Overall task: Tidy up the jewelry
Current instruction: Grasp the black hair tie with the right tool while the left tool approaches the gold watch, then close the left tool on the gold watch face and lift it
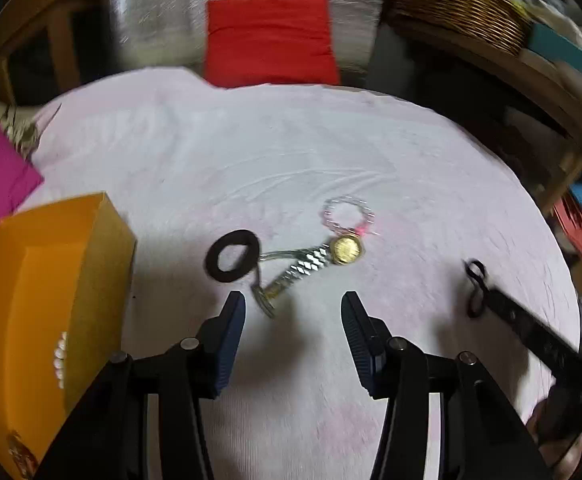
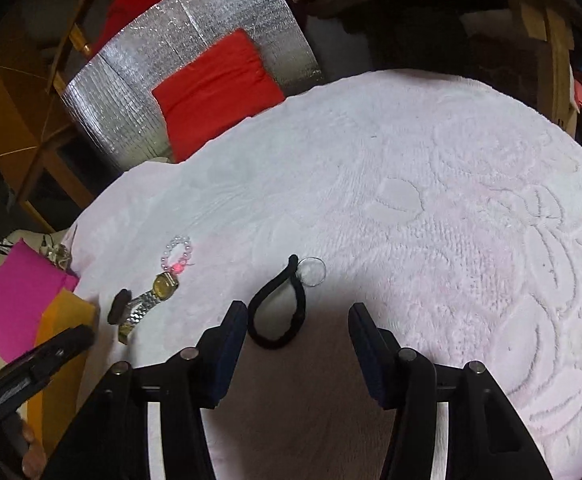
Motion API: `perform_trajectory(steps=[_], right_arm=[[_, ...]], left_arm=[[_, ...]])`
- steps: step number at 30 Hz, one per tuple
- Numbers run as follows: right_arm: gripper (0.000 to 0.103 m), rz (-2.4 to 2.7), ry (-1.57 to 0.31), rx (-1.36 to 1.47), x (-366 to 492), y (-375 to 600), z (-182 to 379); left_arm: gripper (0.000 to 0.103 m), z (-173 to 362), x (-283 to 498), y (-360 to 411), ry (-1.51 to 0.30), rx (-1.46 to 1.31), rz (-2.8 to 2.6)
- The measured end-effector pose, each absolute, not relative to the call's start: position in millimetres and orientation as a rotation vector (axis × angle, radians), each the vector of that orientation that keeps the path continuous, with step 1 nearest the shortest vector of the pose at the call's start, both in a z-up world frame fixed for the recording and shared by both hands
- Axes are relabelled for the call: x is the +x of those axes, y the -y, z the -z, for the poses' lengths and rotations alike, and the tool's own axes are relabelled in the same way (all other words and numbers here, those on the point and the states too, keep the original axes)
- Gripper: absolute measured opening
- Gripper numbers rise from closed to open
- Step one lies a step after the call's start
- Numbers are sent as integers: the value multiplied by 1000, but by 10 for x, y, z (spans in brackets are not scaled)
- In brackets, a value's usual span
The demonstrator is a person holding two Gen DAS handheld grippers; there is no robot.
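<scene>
My left gripper point(image 1: 293, 308) has its jaws wide apart over the watch point(image 1: 311, 262), to grab it for the box point(image 1: 51, 280). My right gripper point(image 2: 299, 320) is wide too, around the hair tie point(image 2: 277, 312).

The left wrist camera rides just behind the left gripper point(image 1: 293, 308), looking forward and down across the pale pink cloth point(image 1: 291, 152) from close above it. A watch point(image 1: 345, 250) lies near at 12 o'clock, an orange box point(image 1: 31, 280) at 9 o'clock. The right wrist camera sits likewise behind the right gripper point(image 2: 298, 316), close over the same cloth, with a black hair tie point(image 2: 277, 312) at 12 o'clock. Both views share the watch, the bead bracelet point(image 1: 347, 214) and the red cushion point(image 1: 269, 40). The left view is blurred, so its far edge is uncertain.
</scene>
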State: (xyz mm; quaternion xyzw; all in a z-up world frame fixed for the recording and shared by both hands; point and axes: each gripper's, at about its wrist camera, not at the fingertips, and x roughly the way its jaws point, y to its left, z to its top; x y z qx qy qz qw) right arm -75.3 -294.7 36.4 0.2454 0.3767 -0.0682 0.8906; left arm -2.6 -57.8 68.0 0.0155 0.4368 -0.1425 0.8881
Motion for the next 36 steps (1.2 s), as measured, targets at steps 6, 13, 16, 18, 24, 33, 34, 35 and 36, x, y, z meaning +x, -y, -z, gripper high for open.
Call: perform_trajectory(steps=[6,13,16,18,24,33,34,35,36], right_arm=[[37,188,-785,414,-679,2878,-336],[13,196,-769,382,-687,2853,-329],[11,181,-759,408,-702,2874,-334],[11,162,-751,438,-711,2890,-339],[11,157,-753,480,-708,2924,-321],[11,151,-748,485,-703,2910,-314],[11,151,-747,484,-709,2904,-315],[11,150,-745,481,-712,2894,-319],[11,147,-746,479,-712,2886,-321]], left_arm=[[51,-527,109,684,-939,38,312],[50,-449,191,838,-951,76,330],[32,-421,231,891,-949,96,351],[32,-409,274,943,-949,104,362],[32,-359,376,1081,-943,133,398],[9,-312,376,1180,-956,148,436],[7,-313,367,1179,-956,146,439],[6,-316,354,1178,-958,142,444],[5,-319,339,1173,-958,139,445]])
